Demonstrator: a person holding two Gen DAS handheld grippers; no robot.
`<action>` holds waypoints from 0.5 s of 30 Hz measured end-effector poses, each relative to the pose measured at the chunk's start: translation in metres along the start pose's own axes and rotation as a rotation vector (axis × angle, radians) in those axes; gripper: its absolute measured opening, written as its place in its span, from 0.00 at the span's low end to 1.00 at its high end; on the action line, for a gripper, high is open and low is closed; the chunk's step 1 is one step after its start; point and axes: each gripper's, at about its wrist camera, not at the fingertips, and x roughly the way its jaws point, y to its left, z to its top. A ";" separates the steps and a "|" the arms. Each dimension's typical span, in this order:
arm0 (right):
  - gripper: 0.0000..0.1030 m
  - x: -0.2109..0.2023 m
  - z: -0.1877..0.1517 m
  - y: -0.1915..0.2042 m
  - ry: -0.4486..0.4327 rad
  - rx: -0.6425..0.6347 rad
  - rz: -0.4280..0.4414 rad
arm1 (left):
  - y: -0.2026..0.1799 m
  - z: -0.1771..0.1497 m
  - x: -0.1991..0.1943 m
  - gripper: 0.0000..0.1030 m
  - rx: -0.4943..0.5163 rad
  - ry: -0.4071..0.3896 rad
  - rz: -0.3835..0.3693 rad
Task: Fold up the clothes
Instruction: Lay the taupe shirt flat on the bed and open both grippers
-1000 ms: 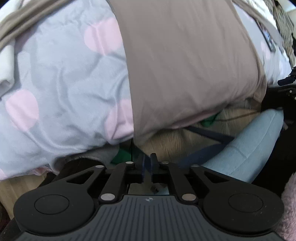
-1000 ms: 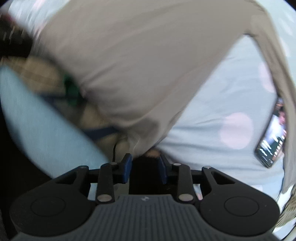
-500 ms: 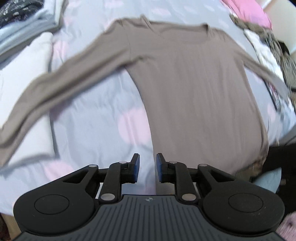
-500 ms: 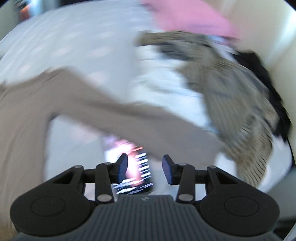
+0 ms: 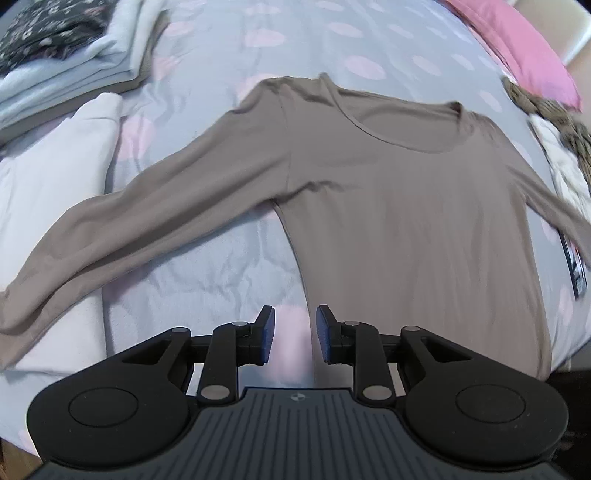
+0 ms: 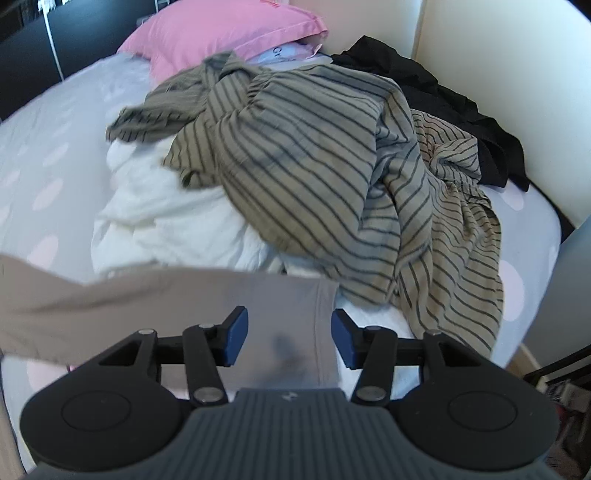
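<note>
Spreading is about done: we've got the taupe long-sleeve top (image 5: pixel 406 221) flat on the bed (image 5: pixel 207 273), nothing folded on it yet, while folded clothes (image 5: pixel 66 74) sit stacked beyond and the striped heap (image 6: pixel 314 177) waits. Our left hand-held gripper (image 5: pixel 291 334) and right hand-held gripper (image 6: pixel 288 338) have just been opening, both empty, the right over the sleeve cuff (image 6: pixel 303 332). Lettering on fabric near the pink pillow (image 6: pixel 221 33) is unreadable.

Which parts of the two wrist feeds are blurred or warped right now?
Left wrist view: mostly sharp; fisheye bulges the bedspread, taupe shirt slightly soft at its right sleeve. Right wrist view: sleeve cuff smeared and hazy; striped garment reasonably sharp.
</note>
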 end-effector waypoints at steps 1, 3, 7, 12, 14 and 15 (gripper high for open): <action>0.52 0.006 0.002 -0.002 -0.005 0.013 0.009 | 0.000 0.002 0.001 0.22 -0.003 0.001 0.006; 0.52 0.016 0.008 -0.006 -0.006 0.030 0.010 | -0.001 0.005 0.003 0.22 -0.008 0.000 0.023; 0.52 0.035 0.015 -0.015 0.006 0.056 -0.012 | -0.005 0.009 0.011 0.22 -0.008 0.014 0.039; 0.51 0.057 0.017 -0.028 0.045 0.116 -0.021 | -0.017 0.012 0.022 0.22 0.045 0.039 0.067; 0.50 0.064 0.016 -0.033 0.056 0.145 -0.008 | -0.022 0.013 0.026 0.22 0.069 0.048 0.074; 0.49 0.067 0.016 -0.035 0.058 0.156 0.005 | -0.024 0.014 0.028 0.22 0.077 0.054 0.072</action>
